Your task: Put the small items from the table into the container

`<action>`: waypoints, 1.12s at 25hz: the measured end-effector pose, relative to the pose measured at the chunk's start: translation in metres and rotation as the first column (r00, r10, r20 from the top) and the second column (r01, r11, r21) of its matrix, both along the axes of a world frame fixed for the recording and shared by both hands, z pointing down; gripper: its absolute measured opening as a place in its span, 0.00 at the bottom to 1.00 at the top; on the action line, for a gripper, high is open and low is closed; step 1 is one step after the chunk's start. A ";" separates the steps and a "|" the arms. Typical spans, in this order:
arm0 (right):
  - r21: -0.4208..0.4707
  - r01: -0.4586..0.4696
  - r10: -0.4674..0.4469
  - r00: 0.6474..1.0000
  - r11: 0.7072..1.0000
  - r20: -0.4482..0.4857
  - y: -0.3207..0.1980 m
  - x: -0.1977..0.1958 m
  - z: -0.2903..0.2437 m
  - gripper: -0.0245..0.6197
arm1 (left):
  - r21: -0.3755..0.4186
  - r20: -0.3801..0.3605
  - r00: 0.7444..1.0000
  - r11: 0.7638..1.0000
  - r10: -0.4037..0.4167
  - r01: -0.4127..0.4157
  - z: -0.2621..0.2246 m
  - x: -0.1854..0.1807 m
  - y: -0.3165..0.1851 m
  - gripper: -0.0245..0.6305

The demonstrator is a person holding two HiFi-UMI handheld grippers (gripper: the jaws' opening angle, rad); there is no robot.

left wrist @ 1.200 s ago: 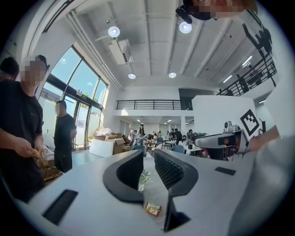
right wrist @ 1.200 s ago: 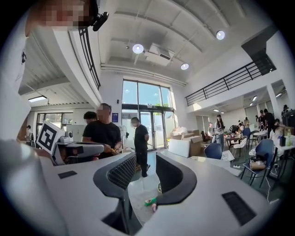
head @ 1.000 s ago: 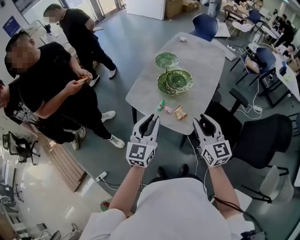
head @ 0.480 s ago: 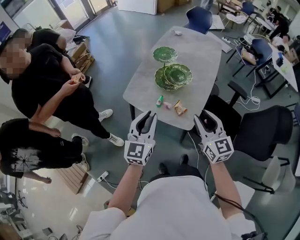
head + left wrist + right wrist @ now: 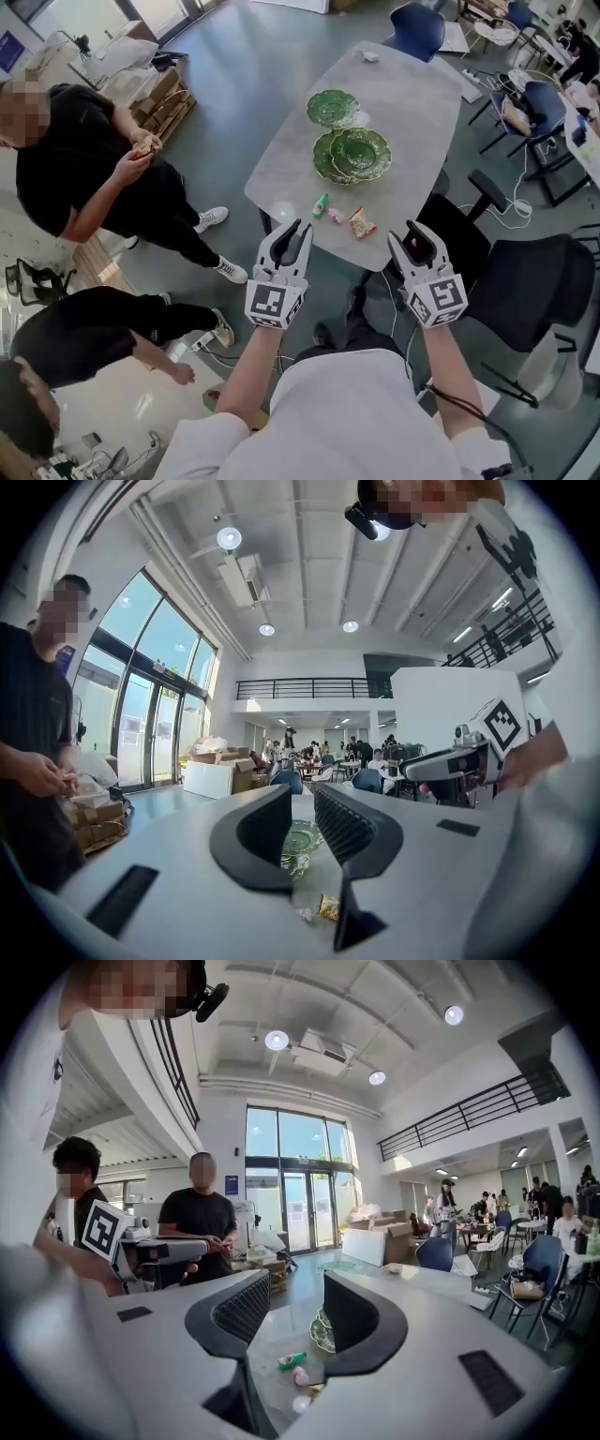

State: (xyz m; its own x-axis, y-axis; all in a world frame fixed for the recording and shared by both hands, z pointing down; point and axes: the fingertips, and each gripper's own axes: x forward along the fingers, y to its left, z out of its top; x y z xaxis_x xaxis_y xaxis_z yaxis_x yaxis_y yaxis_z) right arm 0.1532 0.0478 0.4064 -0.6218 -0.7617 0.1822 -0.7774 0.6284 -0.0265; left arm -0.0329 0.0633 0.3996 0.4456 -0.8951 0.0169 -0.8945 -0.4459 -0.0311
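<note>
The green bottle (image 5: pixel 322 205), pink item (image 5: pixel 336 216) and snack packet (image 5: pixel 361 223) lie at the near edge of the counter (image 5: pixel 394 103), ahead of and between my two tools. The bottle is closest to the left hand-held gripper (image 5: pixel 296 230) and its long axis runs roughly away from me, I think, with the green dishes (image 5: pixel 352 155) further back. The left jaws stand partly apart on nothing; the right hand-held gripper (image 5: pixel 418 232) is opening its jaws, also empty. Against a second ago, both have crept toward the counter edge and the bystanders (image 5: pixel 84 159) have shifted.
</note>
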 end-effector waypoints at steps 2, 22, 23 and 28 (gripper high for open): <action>0.003 0.023 -0.023 1.000 1.000 -0.007 -0.018 0.003 0.001 0.30 | -0.001 0.015 1.000 1.000 -0.017 0.017 0.000 0.003 -0.014 0.13; -0.348 0.123 -0.173 0.978 0.929 -0.115 -0.104 -0.009 0.203 0.42 | -0.115 0.091 0.994 0.991 -0.063 0.073 0.076 0.008 -0.108 0.13; -0.385 0.117 -0.181 0.975 0.915 -0.133 -0.106 -0.010 0.226 0.43 | -0.135 0.090 0.994 0.988 -0.065 0.077 0.084 0.006 -0.113 0.13; -0.546 0.047 -0.208 0.949 0.836 -0.237 -0.110 -0.009 0.332 0.46 | -0.178 0.083 0.994 0.980 -0.072 0.086 0.116 -0.001 -0.128 0.13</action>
State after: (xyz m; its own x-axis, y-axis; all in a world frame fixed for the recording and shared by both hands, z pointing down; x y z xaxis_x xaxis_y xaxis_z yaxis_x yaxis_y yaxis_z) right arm 0.1439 -0.0625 0.7386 -0.5693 -0.4153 0.7095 -0.7165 0.6739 -0.1804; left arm -0.0342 -0.0648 0.5158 0.3650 -0.9063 0.2130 -0.9252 -0.3786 -0.0253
